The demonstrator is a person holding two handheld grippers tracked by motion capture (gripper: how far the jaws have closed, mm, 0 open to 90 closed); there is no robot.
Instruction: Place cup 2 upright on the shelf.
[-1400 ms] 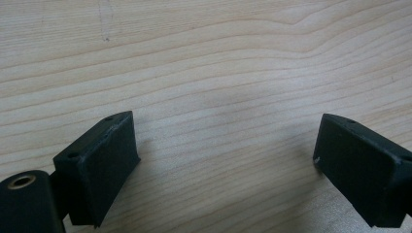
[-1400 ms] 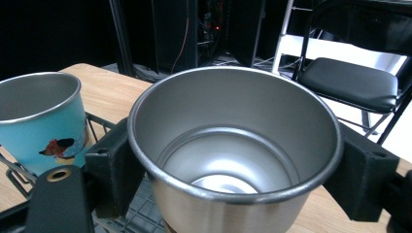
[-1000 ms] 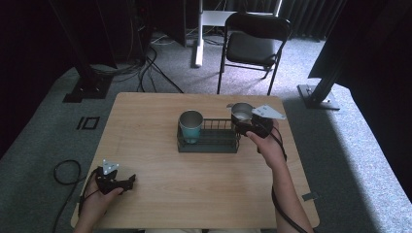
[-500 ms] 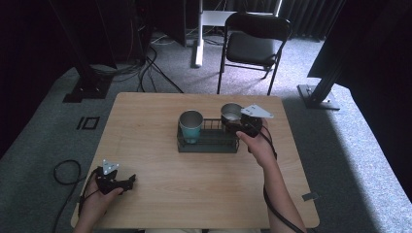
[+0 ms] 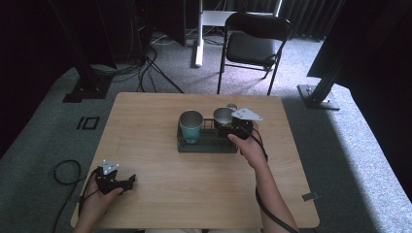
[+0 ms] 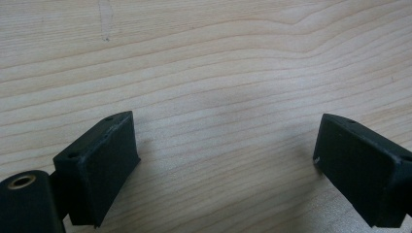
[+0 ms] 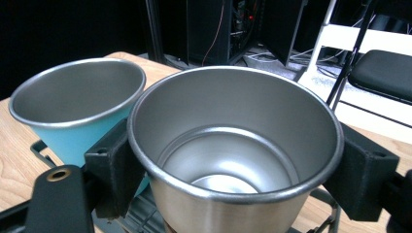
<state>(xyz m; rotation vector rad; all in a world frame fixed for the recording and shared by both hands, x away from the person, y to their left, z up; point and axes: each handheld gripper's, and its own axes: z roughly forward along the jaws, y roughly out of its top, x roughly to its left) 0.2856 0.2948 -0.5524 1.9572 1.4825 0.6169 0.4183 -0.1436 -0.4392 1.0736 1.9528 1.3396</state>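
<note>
Right tongs (image 5: 236, 127) have shifted left and toward the person over the last second, carrying the steel cup (image 5: 224, 116) from beyond the rack's right end to a spot over its right half. The hand has followed. The left tongs (image 5: 127, 181) are where they were, at the near-left corner of the bench (image 5: 145, 121).

Right tongs: clamped on the steel cup. In the right gripper view the two jaws press its wall from either side just under the rim (image 7: 233, 133); the cup is upright and empty, mouth up.

Teal cup (image 5: 190, 125): standing in the left half of the black wire rack (image 5: 206, 145), also mouth up. In the right gripper view it (image 7: 73, 111) sits just beside the steel cup, the rims close; I cannot tell whether they touch.

Left tongs: spread wide, nothing between them, hovering just over bare wood in the left gripper view (image 6: 223, 145).

Reading: the steel cup is being brought in to stand next to the teal one. Whether its base is down on the rack wires yet I cannot tell, since the bottom is hidden. Likely what remains is to lower it, let go and back off without nudging the teal cup.
</note>
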